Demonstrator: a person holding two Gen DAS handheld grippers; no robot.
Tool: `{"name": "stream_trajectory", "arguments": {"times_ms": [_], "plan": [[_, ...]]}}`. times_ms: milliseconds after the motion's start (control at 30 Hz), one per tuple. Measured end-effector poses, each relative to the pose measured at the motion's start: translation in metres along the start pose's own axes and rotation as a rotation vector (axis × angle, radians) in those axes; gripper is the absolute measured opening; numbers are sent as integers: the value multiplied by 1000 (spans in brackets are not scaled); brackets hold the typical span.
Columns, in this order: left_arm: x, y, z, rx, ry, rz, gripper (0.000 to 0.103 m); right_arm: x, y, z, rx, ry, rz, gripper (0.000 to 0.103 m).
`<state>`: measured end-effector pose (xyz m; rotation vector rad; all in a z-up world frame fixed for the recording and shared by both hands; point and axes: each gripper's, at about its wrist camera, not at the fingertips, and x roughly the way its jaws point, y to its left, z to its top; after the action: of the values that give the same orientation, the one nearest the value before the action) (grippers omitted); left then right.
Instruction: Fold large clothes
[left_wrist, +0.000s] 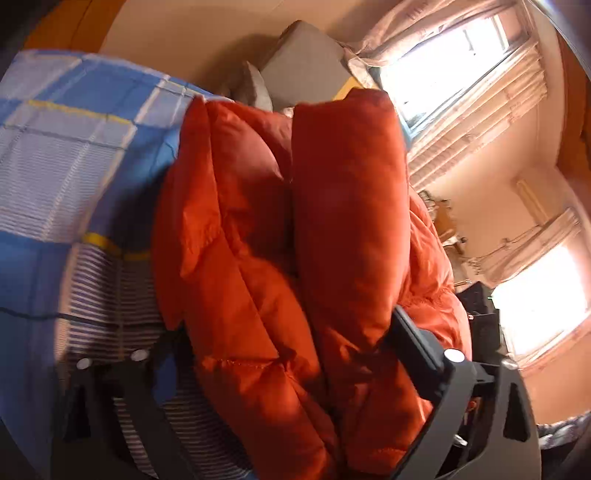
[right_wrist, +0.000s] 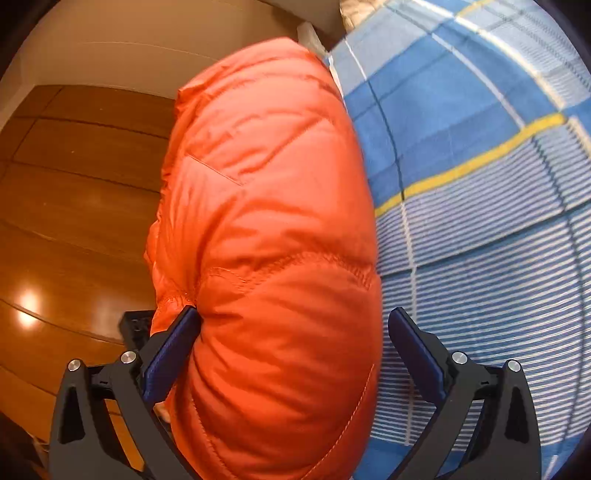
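Both grippers are engaged with the puffy orange quilted down jacket. Right gripper: my fingers stand wide apart, with a bulging quilted section of the jacket filling the space between them. The left blue-padded finger presses into the fabric at a stitched seam; the right finger sits just beside the bulge, and I cannot tell whether it touches. Left gripper: my right finger lies against the jacket's folded mass, while my left finger is blurred and partly hidden behind the fabric, so I cannot tell whether the jaws are clamped on the garment or merely spread around it. In the left wrist view the jacket appears bunched into thick vertical folds, extending from the near edge to the far middle of the scene. It rests against a blue, white and yellow plaid bed sheet, which lies to its right in the right wrist view and to its left in the left wrist view. A polished brown wooden floor shows on the left in the right wrist view. Far behind the jacket in the left wrist view stand a grey rectangular cushion and bright windows with pale curtains.
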<state>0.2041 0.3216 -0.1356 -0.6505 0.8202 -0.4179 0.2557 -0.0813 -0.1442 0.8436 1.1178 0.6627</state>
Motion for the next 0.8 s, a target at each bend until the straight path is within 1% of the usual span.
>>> {"name": "stream_trajectory", "arguments": {"times_ms": [33,67,100,133,167,200,233,267,333,367,467,567,733,800], "plan": [[1,2,-3,-1,-6,-33,76,2,1,0,-3,4,11,94],[2,1,-5,0,-12,-47,72,4,3,-1,-12,4,24,89],[2,0,-7,2,-20,-71,64,5,6,-1,-27,0,19,86],[2,-2,-9,3,-29,-91,59,4,9,-1,-40,0,16,80],[1,-2,-11,1,-35,-105,57,3,11,-2,-51,-1,21,71],[1,-1,-12,-4,-44,-121,53,2,14,-2,-59,-5,26,66],[0,-4,-13,0,-54,-135,49,-1,18,-3,-82,-14,23,60],[-3,-4,-12,7,-59,-142,48,-4,23,-4,-112,-23,14,54],[-8,-12,-12,20,-75,-163,40,-9,33,-6,-150,-36,11,47],[-10,-15,-9,29,-85,-172,39,-11,39,-7,-178,-45,13,44],[-17,-32,-6,58,-107,-194,39,-26,58,-9,-256,-67,21,39],[-19,-49,-5,85,-117,-212,39,-47,70,-14,-326,-106,20,36],[-9,-88,7,150,-120,-252,39,-89,80,-14,-409,-190,9,34],[4,-109,15,182,-109,-270,39,-110,77,-14,-424,-227,-2,34]]}}
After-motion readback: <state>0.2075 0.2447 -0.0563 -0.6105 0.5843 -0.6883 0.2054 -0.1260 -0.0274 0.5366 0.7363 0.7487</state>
